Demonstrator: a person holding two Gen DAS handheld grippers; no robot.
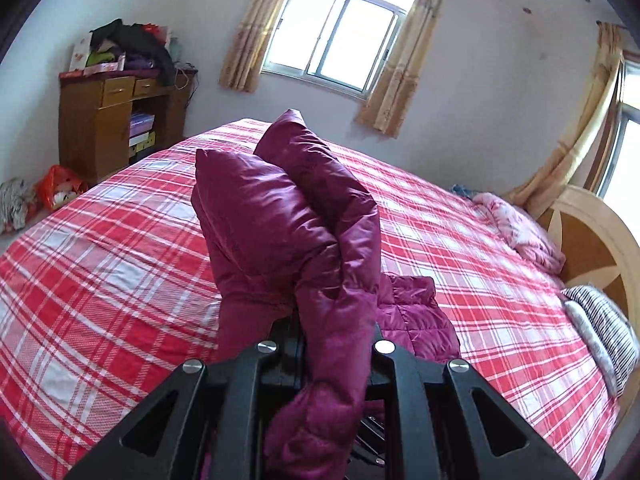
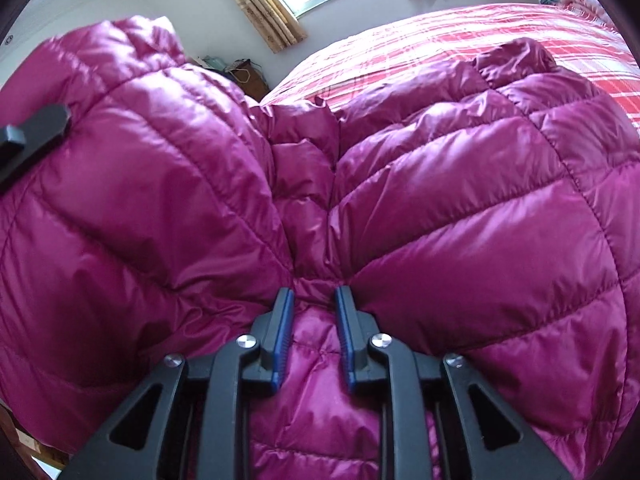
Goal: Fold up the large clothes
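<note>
We see the magenta puffer jacket (image 2: 460, 184) on the plaid bed (image 1: 480, 248), one fold pinched in our right gripper (image 2: 314, 300), another bunched upward, clamped between our left gripper (image 1: 336, 336) jaws.

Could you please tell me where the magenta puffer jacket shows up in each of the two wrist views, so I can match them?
Left wrist view: the magenta puffer jacket stands up in the centre, bunched in the left gripper, the bed behind it.
Right wrist view: the jacket fills most of the picture, pinched by the right gripper.
Shared landmark: the red plaid bedsheet.
</note>
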